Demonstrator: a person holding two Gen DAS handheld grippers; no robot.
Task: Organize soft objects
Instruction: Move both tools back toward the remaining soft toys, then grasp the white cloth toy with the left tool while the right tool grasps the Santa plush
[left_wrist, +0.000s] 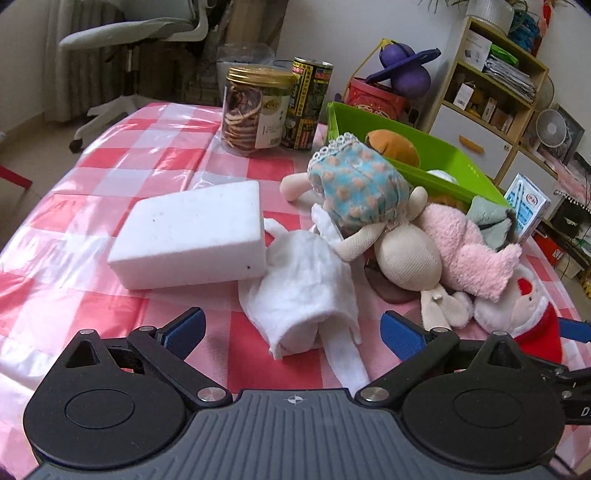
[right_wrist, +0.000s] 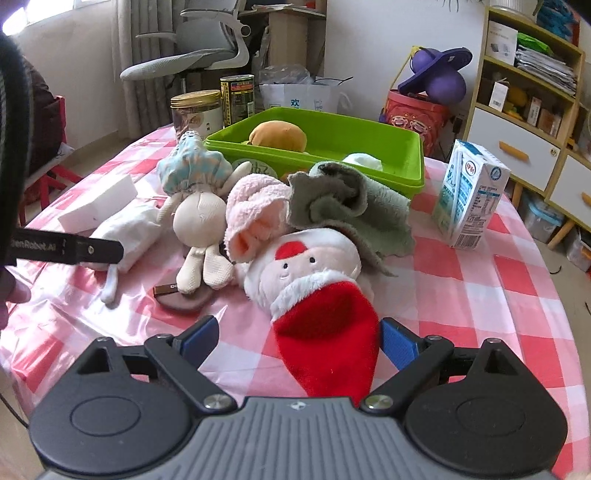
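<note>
Santa plush (right_wrist: 314, 273) lengthwise, hat toward right tool (right_wrist: 295, 341)

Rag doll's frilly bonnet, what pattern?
Light blue with peach-pink dots and white lace trim; clearest in the left wrist view.

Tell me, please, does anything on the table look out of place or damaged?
Nothing looks damaged or spilled. One odd thing: a flat brown object lies half under the rabbit doll, and what it is cannot be told. The soft toys lie heaped beside the green bin, not in it.
</note>
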